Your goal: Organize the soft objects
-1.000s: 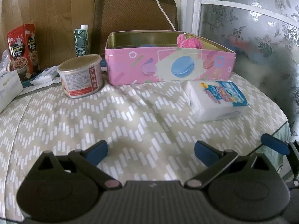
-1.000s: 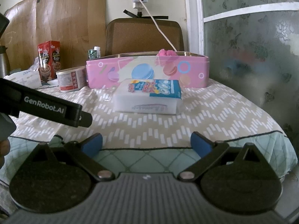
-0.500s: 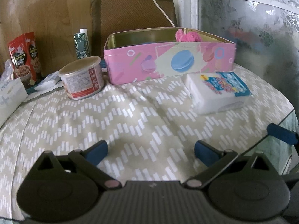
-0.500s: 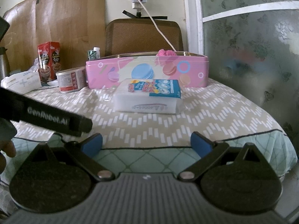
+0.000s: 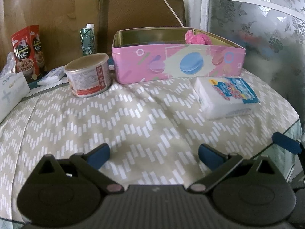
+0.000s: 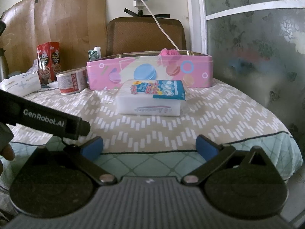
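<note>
Both grippers, left (image 5: 153, 153) and right (image 6: 149, 145), spread empty; straddle tissue pack (image 6: 152, 97) squarely, squeeze lightly, lift into pink tin (image 6: 150, 70).

One tin (image 5: 177, 64), one can (image 5: 88, 75), two cartons (image 5: 28, 51).

A pink rectangular metal tin (image 5: 177, 63) printed with pastel macarons, a white soft pack (image 6: 152, 99) labelled blue, beige cloth (image 5: 133, 114) with white chevron dashes.
</note>
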The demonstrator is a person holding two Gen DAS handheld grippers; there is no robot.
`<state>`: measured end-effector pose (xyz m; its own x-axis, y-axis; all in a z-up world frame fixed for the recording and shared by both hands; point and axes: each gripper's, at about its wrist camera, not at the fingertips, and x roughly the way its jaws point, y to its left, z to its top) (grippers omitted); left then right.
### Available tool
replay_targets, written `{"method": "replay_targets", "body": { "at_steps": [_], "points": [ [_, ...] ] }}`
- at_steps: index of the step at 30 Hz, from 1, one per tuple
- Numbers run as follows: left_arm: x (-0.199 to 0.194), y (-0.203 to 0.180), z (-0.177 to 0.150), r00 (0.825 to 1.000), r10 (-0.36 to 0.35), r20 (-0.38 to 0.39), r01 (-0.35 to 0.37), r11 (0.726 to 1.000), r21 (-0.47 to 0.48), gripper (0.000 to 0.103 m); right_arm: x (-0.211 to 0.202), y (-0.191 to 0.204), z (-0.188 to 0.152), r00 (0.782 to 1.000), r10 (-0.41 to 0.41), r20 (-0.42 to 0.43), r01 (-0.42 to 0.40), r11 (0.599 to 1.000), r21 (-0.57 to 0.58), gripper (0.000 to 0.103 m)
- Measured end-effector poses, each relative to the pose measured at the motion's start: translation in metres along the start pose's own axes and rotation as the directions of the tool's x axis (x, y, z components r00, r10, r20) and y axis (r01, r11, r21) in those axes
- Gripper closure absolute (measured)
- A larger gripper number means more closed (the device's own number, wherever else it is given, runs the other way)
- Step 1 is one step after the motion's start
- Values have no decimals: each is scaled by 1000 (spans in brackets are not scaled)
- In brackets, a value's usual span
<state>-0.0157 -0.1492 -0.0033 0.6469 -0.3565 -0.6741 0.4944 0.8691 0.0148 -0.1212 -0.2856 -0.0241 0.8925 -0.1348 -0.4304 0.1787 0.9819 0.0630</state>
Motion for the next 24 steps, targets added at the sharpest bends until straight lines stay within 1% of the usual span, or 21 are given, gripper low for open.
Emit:
{"method": "replay_targets", "body": {
  "at_steps": [8,13,19,21,24],
  "points": [
    [1,0,1,1000,12,1,-12,1000,-11,0,0,-1,0,1000,6,-11,-6,1000,-7,0],
    [2,-3,-3,999,39,18,-39,999,15,0,-2,-2,-1,1000,5,10,-5,1000,-18,0],
    [4,-1,-2,999,46,28,-46,999,12,0,0,-2,-2,1000,3,27,-2,1000,-24,0],
    [6,1,0,999,45,27,-45,999,9,0,1,-4,-2,999,-13,30,14,1000,-25,0],
    [11,4,5,999,45,24,-45,999,4,0,4,-13,2,996,-74,51,75,997,-28,0]
  ]
}}
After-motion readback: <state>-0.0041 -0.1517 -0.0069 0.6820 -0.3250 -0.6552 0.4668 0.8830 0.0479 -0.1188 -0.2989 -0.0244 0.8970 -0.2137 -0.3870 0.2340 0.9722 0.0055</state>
